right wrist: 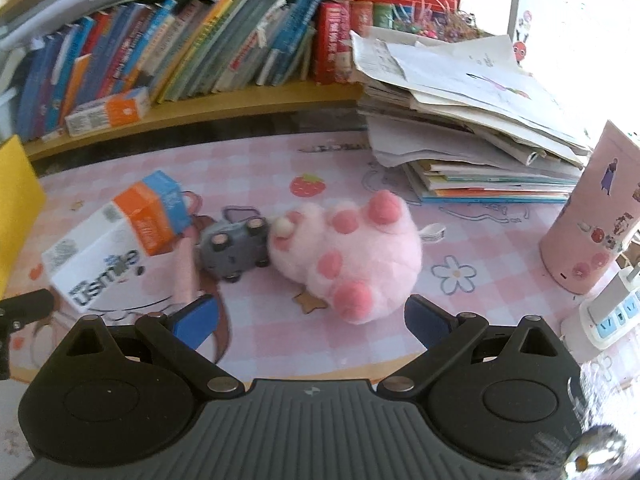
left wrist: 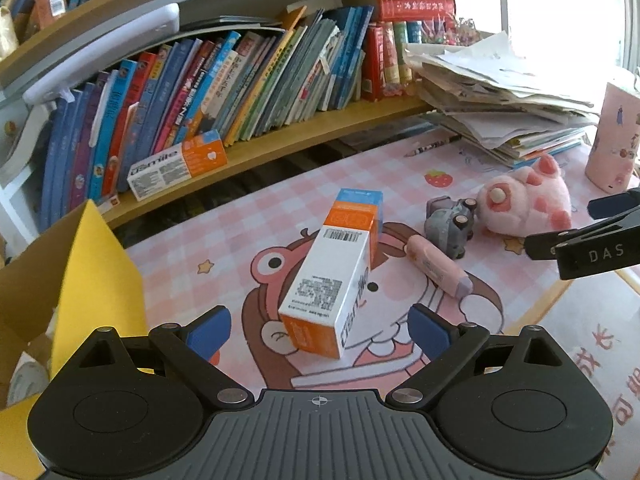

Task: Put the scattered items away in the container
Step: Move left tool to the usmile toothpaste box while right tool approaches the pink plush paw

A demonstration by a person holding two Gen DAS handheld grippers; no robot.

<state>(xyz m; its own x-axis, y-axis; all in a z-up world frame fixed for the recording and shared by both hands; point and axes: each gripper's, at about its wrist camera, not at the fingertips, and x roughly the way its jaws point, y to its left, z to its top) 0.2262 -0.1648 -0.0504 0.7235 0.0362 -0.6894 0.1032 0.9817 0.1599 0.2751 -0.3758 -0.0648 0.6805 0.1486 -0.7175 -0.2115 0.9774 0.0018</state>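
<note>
Showing a power strip (right wrist: 608, 316) (right wrist view only).

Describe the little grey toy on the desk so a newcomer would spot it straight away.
Start at the pink checked desk mat below the bookshelf. Near its middle lies a pink plush pig; pressed against the pig, on the side toward the orange-and-white box, is the grey toy car. It is the only grey item, tipped over with its wheels showing.
</note>
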